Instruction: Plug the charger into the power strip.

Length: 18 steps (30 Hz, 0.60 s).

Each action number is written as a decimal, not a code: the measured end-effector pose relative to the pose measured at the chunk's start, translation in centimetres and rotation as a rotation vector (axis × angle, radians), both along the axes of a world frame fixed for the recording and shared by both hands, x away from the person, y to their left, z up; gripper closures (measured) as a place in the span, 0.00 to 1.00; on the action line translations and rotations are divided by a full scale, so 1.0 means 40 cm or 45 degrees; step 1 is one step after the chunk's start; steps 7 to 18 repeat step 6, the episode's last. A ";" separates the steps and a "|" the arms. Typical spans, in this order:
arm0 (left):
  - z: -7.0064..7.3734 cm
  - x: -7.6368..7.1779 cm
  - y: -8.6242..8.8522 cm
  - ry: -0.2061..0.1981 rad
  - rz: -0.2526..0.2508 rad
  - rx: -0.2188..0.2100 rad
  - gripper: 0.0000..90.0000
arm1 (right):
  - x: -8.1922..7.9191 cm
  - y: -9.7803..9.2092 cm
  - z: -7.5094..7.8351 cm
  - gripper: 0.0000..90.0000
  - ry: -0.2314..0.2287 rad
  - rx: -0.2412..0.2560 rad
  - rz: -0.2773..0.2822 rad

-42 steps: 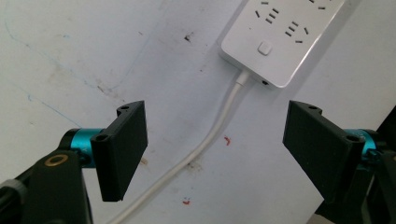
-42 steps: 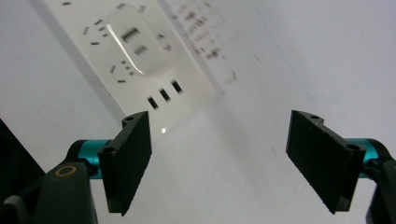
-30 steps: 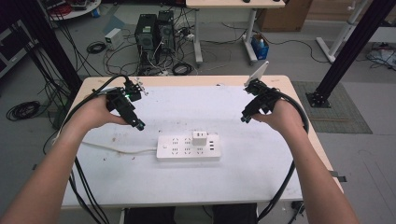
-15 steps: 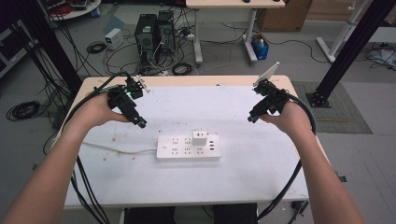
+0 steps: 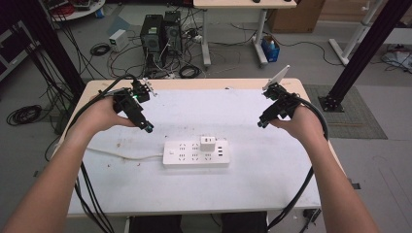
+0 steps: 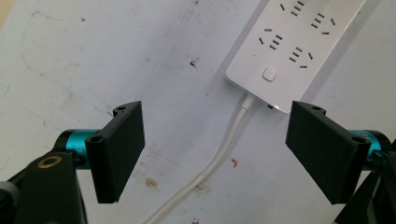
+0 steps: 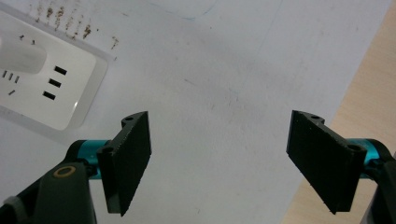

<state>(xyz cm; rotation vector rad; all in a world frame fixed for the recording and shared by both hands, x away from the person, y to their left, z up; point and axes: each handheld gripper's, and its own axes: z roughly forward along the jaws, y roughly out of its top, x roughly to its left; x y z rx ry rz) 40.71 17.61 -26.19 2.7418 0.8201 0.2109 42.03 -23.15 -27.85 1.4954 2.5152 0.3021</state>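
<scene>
I've drawn both grippers, left (image 5: 145, 127) and right (image 5: 262, 123), outward, jaws apart, empty; the white plastic power strip (image 5: 196, 154) with 1 white plug adapter (image 5: 208, 143) lies untouched between them.

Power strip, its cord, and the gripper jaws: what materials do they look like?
Power strip: looks like moulded white plastic, smooth with a slight sheen, crisp slots and a flush button. Cord: probably rubbery or PVC sheath, white, bending softly across the table. Left gripper jaws: matte black flat plates, likely printed or moulded plastic; the look leaves it open. Teal cylinders behind them seem anodised metal.
</scene>
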 end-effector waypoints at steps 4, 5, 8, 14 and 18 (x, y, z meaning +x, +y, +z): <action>0.003 -0.002 -0.001 -0.006 0.000 -0.009 0.22 | -0.004 0.002 0.002 0.24 -0.008 0.004 0.006; 0.003 -0.002 -0.001 -0.006 0.000 -0.009 0.22 | -0.004 0.002 0.002 0.24 -0.008 0.004 0.006; 0.007 -0.003 -0.001 -0.010 -0.014 -0.013 0.22 | -0.005 0.002 0.003 0.24 -0.009 0.008 0.010; 0.007 -0.003 -0.001 -0.010 -0.014 -0.013 0.22 | -0.005 0.002 0.003 0.24 -0.009 0.008 0.010; 0.007 -0.003 -0.001 -0.010 -0.014 -0.013 0.22 | -0.005 0.002 0.003 0.24 -0.009 0.008 0.010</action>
